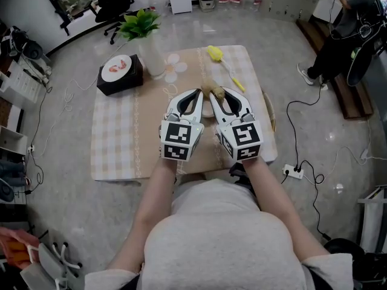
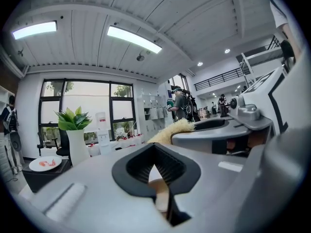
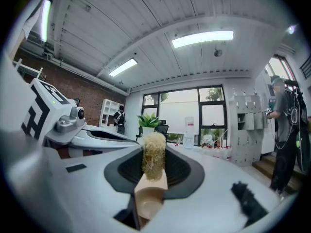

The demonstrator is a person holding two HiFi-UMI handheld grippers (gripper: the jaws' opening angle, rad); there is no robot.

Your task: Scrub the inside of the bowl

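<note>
Checked cloth covers the low table (image 1: 115, 150) right below us, on a pale glossy floor. Nearest, our 2 forearms reach out side by side, and each hand is lost behind its gripper's marker cube.

Our left gripper (image 2: 156, 168) has its jaws clamped together on a thin tan-and-white edge. We take that edge for the rim of the bowl (image 2: 160, 194), though little of it shows. In the head view the bowl (image 1: 207, 109) is only a white sliver between the 2 grippers. They cover the rest, so its inside is hidden.

Our right gripper (image 3: 154, 173) grasps the tan handle of the brush (image 3: 154, 161), whose straw-coloured bristles stand up past the pads. The handle's near end sinks out of sight into the gap between the jaws. From above, the bristles sit just beyond the white sliver, and we cannot tell whether they touch it.

Further back on the table lie a yellow brush (image 1: 221, 61), a flower-shaped mat (image 1: 175, 65), a plant (image 1: 140, 24) in a white vase and a black box (image 1: 119, 80) carrying a white plate. At the far right a person (image 1: 344, 29) stands, partly cut off by the frame.
</note>
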